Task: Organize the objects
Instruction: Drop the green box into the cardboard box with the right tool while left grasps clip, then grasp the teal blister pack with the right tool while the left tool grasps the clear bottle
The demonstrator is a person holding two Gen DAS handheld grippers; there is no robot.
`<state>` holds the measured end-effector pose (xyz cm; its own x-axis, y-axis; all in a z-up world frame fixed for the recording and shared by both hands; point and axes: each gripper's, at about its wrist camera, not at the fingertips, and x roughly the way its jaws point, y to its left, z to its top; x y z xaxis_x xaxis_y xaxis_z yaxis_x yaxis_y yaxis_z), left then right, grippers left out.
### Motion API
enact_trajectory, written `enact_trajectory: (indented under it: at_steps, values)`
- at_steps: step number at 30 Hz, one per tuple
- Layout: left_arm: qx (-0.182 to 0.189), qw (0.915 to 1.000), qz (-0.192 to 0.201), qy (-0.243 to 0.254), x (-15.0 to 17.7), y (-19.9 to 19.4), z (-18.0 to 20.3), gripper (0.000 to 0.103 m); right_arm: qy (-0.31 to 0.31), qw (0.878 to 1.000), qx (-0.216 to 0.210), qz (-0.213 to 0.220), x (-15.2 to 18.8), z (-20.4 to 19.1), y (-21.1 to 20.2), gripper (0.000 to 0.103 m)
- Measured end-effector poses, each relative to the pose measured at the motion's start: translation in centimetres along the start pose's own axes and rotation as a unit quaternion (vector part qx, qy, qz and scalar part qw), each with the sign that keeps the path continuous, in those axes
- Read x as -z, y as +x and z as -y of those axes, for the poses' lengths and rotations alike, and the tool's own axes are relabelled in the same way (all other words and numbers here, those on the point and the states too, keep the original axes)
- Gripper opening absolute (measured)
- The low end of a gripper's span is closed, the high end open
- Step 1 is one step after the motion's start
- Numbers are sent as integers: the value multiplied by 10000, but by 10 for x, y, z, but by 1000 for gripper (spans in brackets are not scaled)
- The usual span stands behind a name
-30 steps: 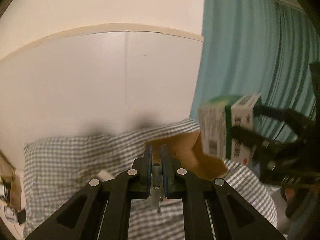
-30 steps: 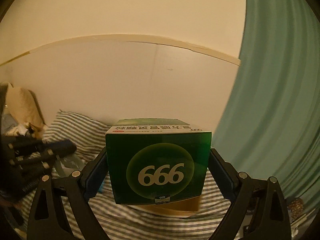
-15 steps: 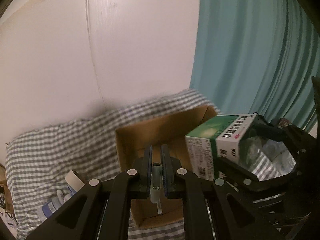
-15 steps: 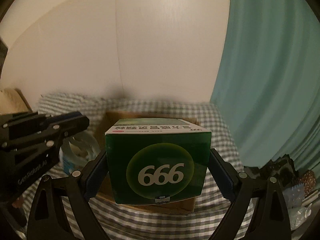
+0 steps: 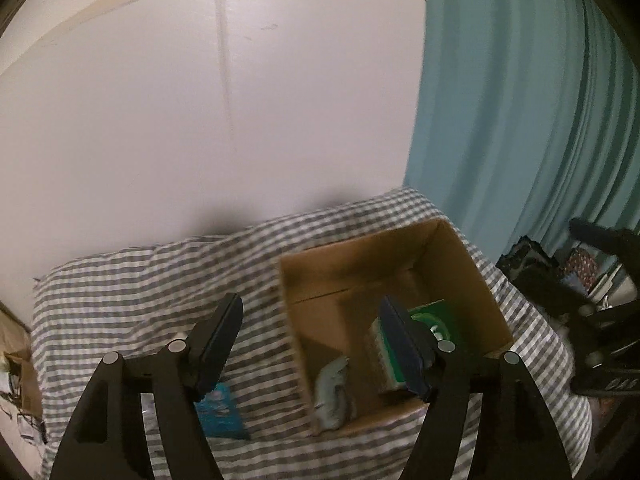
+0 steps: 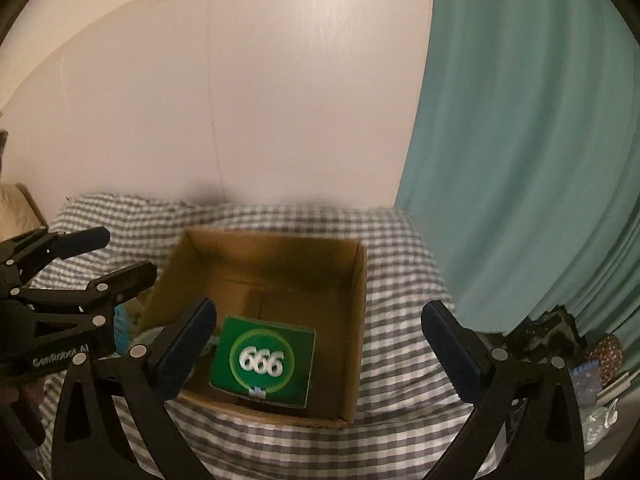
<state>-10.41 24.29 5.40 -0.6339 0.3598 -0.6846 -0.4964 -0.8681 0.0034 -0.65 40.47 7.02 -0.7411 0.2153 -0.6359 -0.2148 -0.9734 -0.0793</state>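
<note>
Both grippers, left gripper (image 5: 312, 336) and right gripper (image 6: 320, 340), have just been opening and stand wide, empty, above the brown cardboard box (image 6: 356, 320) on the grey checked bed (image 6: 400, 248); the green "666" carton (image 6: 262, 364) lies inside.

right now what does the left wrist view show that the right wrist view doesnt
Only the left wrist view shows the pale crumpled item lying in the box beside the carton, and the flat blue packet on the checked cloth.

Only the right wrist view shows the carton's green face printed 666 and the left gripper from the side.

Both show the cardboard box with the green carton inside, the teal curtain, and open jaws holding nothing; both grippers have just been opening.
</note>
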Motion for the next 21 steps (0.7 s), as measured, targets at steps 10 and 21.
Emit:
enact_trajectory:
  at_steps: [10,21]
  values:
    - [-575,9971,489,-102,20,-93,-79,100,-159,9977,-252,613,-2,-62,-81,103]
    - [-1302,9877,596,-633,91,-130,-185,103,-469,9936,-951,379,15,-177,-82,103]
